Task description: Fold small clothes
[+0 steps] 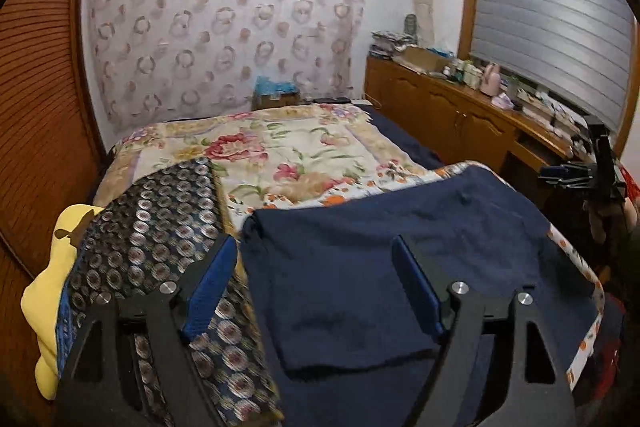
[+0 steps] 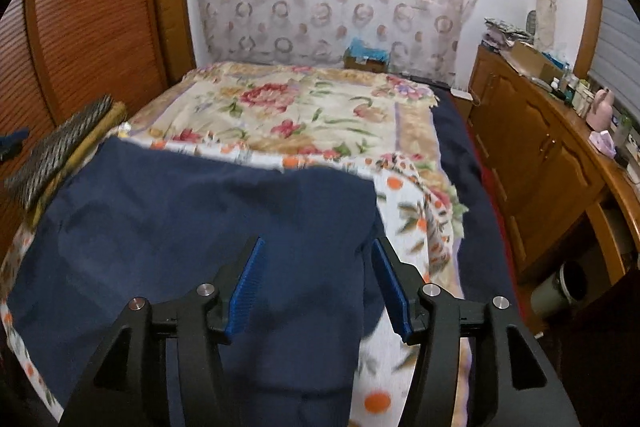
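the navy garment (image 1: 400, 267) lies partly folded on the floral bedspread (image 1: 288, 155), further folds likely remain, and both the left gripper (image 1: 316, 251) and right gripper (image 2: 318, 247) hover spread and empty

Matt navy cloth garment (image 1: 400, 267), soft and lightly creased; floral woven bedspread (image 1: 288, 155); gripper fingers (image 2: 248, 287) matt black plastic, ribbed blue pads, shiny metal pins; glossy varnished wood cabinet (image 1: 440, 111).

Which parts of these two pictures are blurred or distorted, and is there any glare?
Left wrist view: patterned cloth near the left hand-held gripper is smeared; walls bow, dark corners. Right wrist view: navy garment edge and floral sheet are soft; same fisheye bending. No strong glare in either.
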